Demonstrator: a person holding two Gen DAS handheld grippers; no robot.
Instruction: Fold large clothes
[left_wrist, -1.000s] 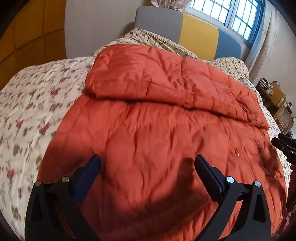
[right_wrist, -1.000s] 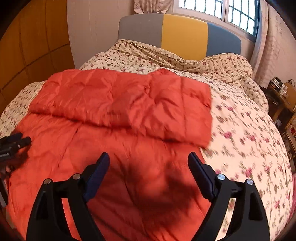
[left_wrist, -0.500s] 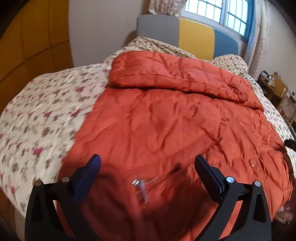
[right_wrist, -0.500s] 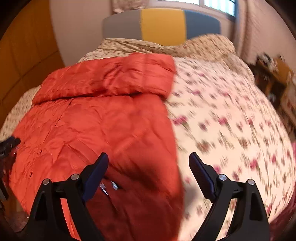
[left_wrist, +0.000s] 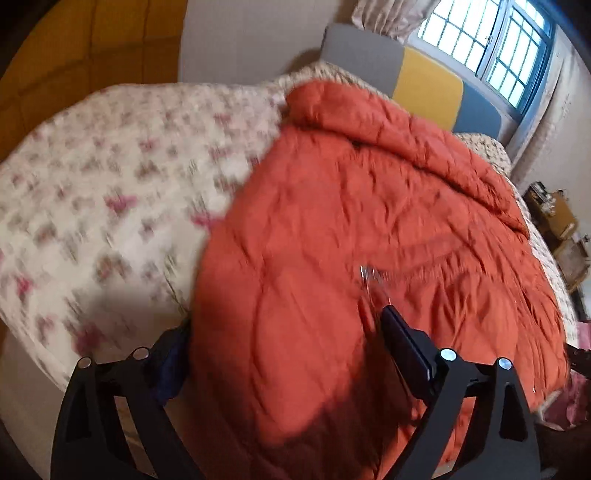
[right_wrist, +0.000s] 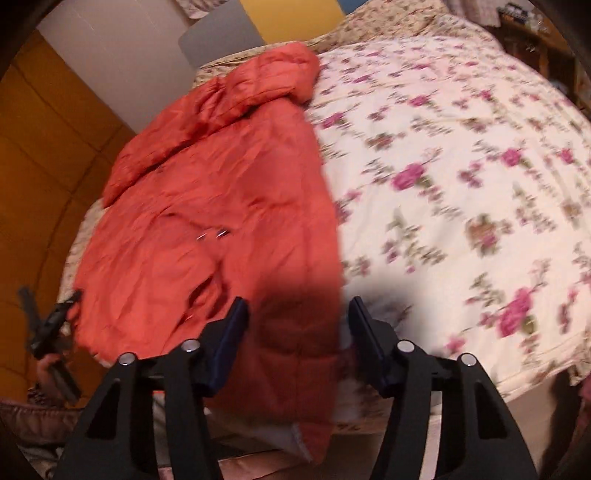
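orange coat (left_wrist: 369, 229) on floral bedspread (left_wrist: 110, 192) | both tools straddle its hem, apart

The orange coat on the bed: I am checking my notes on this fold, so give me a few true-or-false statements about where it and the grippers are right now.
1. The orange coat lies on a floral bedspread. True.
2. The left gripper is clamped shut with no fabric between its fingers. False: it is open, and the coat's near edge sits between the fingers.
3. The right gripper straddles the coat's near corner with its jaws apart. True.
4. The coat is already folded into a small square bundle. False: the body is spread out, with only the far end folded over.
5. The headboard has a yellow panel. True.
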